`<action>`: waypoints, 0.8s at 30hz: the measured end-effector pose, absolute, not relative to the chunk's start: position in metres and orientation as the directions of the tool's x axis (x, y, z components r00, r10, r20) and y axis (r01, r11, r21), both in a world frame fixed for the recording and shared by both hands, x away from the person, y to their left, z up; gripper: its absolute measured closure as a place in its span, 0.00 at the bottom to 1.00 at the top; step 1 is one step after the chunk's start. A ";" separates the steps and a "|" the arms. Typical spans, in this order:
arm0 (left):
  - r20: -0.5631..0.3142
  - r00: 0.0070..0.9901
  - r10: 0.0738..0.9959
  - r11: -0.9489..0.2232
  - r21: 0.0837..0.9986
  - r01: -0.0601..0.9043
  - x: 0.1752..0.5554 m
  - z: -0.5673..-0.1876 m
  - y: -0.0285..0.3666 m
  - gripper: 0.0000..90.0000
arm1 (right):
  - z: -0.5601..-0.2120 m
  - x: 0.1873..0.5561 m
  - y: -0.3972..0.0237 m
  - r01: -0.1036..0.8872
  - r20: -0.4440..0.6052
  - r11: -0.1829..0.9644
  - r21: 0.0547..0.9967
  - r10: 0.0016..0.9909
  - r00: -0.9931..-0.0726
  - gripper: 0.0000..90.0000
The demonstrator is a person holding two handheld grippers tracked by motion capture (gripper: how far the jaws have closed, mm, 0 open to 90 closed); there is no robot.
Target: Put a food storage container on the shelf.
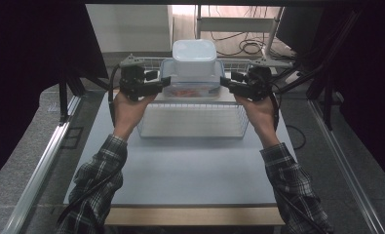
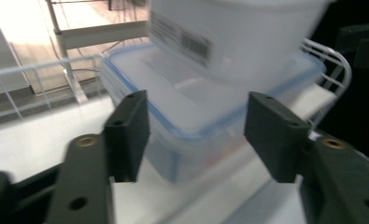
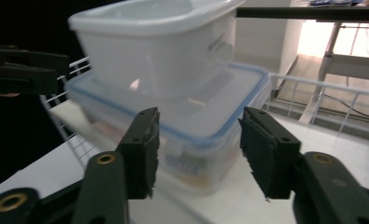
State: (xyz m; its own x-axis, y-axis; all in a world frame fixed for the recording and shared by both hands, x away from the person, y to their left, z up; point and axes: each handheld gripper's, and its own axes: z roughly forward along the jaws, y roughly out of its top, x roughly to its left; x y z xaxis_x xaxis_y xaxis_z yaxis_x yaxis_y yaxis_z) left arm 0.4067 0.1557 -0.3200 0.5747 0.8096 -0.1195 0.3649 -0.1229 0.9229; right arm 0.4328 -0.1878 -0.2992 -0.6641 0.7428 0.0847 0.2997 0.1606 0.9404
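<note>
Flanking the blue-rimmed container [image 1: 192, 84] at the wire basket's [image 1: 192, 127] far edge, left gripper [image 1: 157, 86] and right gripper [image 1: 227, 84] stand part-open, gripping nothing, level with its short ends; white tub [image 1: 194, 57] sits atop.

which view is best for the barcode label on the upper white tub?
Left gripper view: the barcode label faces that camera on the white tub, though blurred. The right gripper view shows the tub's other side with only faint print. In the high view the tub is seen from above, no label readable.

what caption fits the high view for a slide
Both open grippers, left and right, flank a blue-rimmed container with a white tub stacked on top.
</note>
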 end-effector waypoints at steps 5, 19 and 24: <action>-0.114 0.599 0.793 -0.149 0.916 0.372 0.388 -0.335 0.155 0.29 | -0.311 0.416 -0.192 0.316 0.097 0.180 0.931 0.715 -0.692 0.42; -0.109 0.667 0.737 -0.217 0.896 0.386 0.357 -0.376 0.148 0.16 | -0.344 0.389 -0.184 0.311 0.063 0.257 0.915 0.671 -0.739 0.25; -0.123 0.666 0.736 -0.223 0.884 0.410 0.352 -0.394 0.148 0.14 | -0.358 0.384 -0.181 0.310 0.046 0.286 0.907 0.663 -0.747 0.22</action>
